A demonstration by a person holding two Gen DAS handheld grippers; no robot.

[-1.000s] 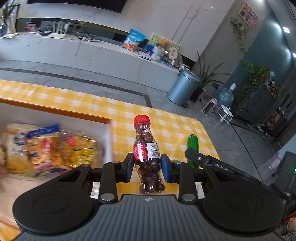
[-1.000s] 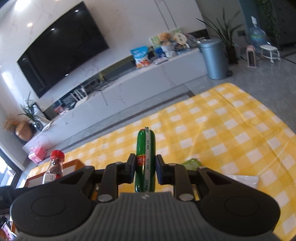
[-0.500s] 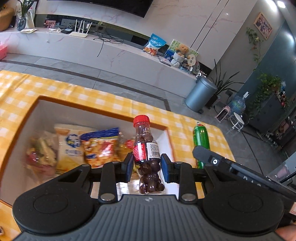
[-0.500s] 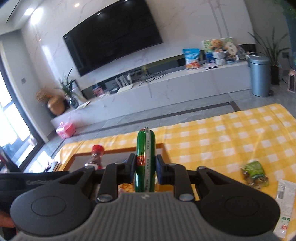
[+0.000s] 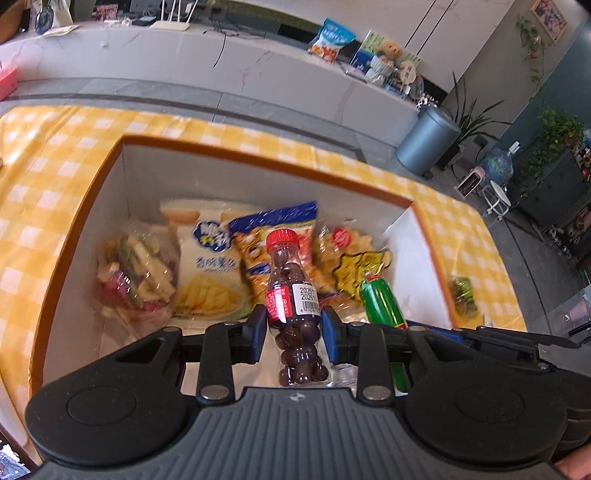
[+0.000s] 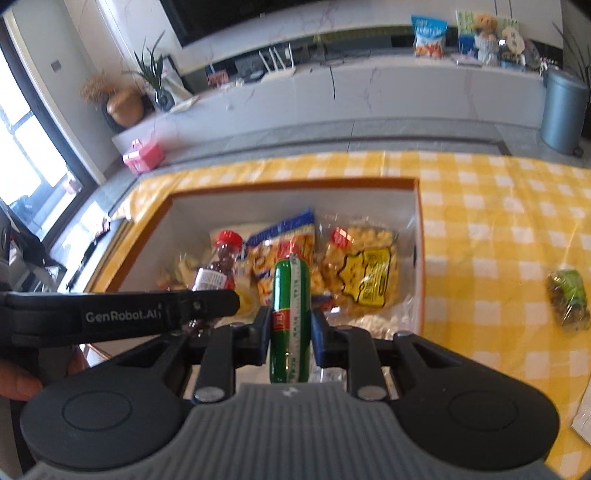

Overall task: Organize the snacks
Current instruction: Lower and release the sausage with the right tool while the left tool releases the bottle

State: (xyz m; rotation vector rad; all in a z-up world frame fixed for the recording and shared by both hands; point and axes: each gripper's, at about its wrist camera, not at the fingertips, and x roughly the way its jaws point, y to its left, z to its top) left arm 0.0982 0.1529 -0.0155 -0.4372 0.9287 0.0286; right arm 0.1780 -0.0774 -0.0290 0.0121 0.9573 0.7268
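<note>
Black, with blue pads, the left hand-held gripper [image 5: 293, 326] pinches a small clear bottle [image 5: 291, 306] with a red cap, full of dark chocolate balls; the bottle stands upright between the pads. The right hand-held gripper [image 6: 290, 334] pinches a green sausage stick [image 6: 290, 317] in the same upright way. Both are above the open box [image 5: 258, 166], which has white inner walls and an orange rim.

Inside the box lie several snack bags: a white bag with blue letters [image 5: 208, 266], a blue and orange bag [image 5: 273, 229], a clear bag of yellow puffs [image 6: 364, 273], and a clear packet with mixed colours [image 5: 135, 273] at the left side. They lie side by side and partly overlap.

The box sits on a surface covered with a yellow and white checked cloth [image 6: 498, 229]. On the cloth, to the right of the box and apart from it, lies a small green packet [image 6: 569, 299], and a white wrapper [image 6: 585, 413] shows at the picture edge.

Behind the surface is a grey floor and a long white marble cabinet [image 6: 369, 96] with a blue snack bag [image 6: 428, 35], a teddy bear [image 6: 485, 27] and a router on it. A grey bin [image 5: 428, 142] stands at its end, with green plants near it.
</note>
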